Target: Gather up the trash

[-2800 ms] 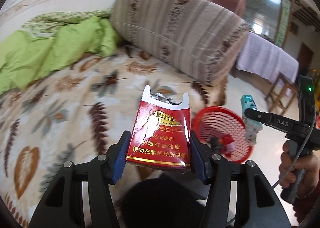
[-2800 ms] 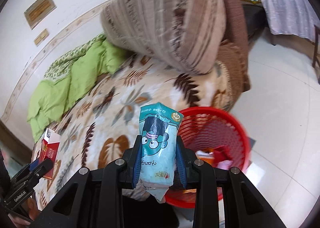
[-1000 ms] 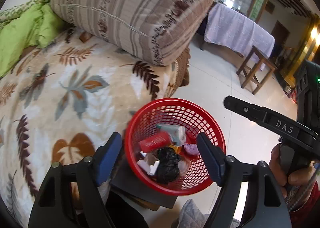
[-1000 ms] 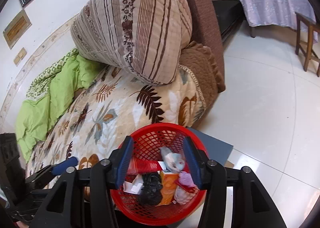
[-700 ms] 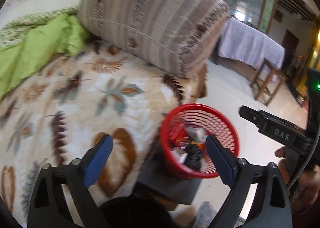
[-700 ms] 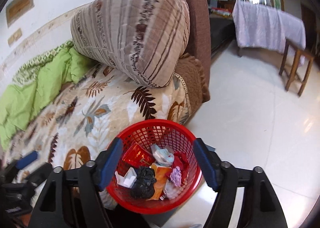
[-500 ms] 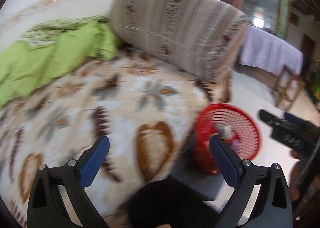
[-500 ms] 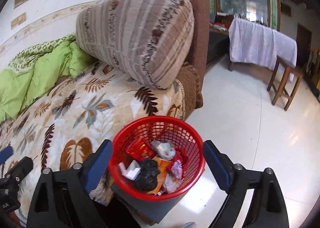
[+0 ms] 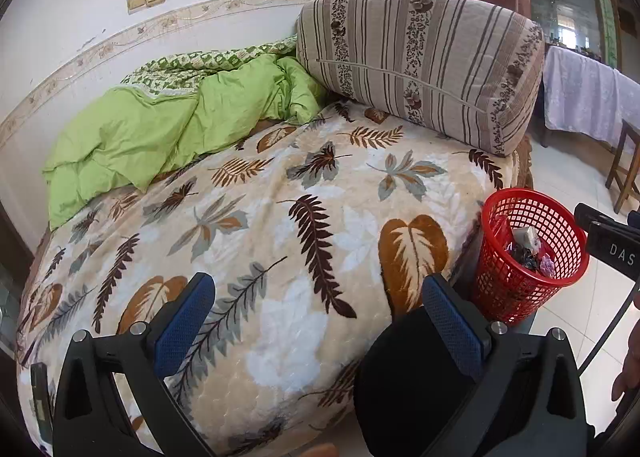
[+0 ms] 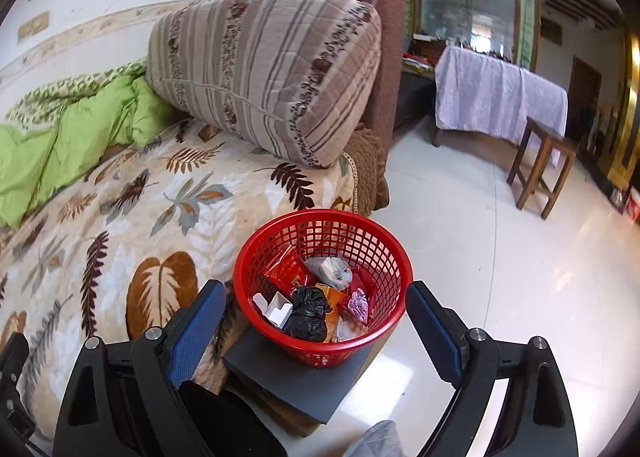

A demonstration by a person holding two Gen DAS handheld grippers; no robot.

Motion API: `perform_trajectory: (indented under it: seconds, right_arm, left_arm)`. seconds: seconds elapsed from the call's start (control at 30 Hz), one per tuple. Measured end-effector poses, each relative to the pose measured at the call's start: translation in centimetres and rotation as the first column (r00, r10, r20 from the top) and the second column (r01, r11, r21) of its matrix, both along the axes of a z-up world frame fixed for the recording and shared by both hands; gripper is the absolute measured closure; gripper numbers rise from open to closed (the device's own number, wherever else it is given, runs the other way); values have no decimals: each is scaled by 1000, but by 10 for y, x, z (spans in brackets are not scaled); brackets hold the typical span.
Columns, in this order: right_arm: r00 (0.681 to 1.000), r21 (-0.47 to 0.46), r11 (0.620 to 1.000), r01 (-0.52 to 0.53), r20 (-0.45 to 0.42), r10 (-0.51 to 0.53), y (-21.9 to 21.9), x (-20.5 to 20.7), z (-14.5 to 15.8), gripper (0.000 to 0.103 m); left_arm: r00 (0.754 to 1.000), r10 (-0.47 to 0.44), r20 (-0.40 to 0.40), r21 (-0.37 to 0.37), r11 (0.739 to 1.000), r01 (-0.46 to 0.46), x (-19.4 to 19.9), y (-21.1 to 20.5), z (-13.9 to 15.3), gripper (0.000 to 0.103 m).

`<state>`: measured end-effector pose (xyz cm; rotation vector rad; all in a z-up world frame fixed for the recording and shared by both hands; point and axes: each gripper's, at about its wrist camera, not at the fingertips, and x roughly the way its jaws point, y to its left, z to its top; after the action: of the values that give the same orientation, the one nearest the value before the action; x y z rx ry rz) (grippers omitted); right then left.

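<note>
A red mesh basket [image 10: 384, 249] stands on a dark box beside the bed and holds a red cigarette pack [image 10: 286, 271], a pale blue wrapper [image 10: 330, 271], a black bag [image 10: 308, 315] and other scraps. My right gripper [image 10: 312, 327] is open and empty, just above and in front of the basket. My left gripper [image 9: 316, 321] is open and empty over the leaf-patterned blanket [image 9: 280, 225]. The basket [image 9: 500, 285] sits to its right, with the right gripper's tip [image 9: 608, 241] beyond it.
A striped cushion [image 9: 420, 61] and a green quilt [image 9: 160, 129] lie at the back of the bed. The dark box [image 10: 304, 381] sits under the basket. A wooden stool [image 10: 540, 173] and a cloth-covered table [image 10: 496, 97] stand on the tiled floor [image 10: 500, 277].
Both grippers dropped their trash into the basket and opened wide. The left one has swung left over the bed; the right one has pulled back from the basket.
</note>
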<state>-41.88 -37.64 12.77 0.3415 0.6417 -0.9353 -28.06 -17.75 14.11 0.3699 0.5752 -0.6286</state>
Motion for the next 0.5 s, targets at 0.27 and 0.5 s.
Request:
perform_trajectory:
  seconds: [0.27, 0.5]
  right_arm:
    - [1000, -27, 1000, -11, -12, 11, 9, 4, 3, 10]
    - [1000, -30, 999, -15, -17, 15, 12, 5, 2, 10]
  left_arm:
    - [1000, -24, -13, -6, 1000, 24, 0, 3, -6, 0]
    - [999, -29, -21, -11, 1000, 29, 0, 3, -7, 0]
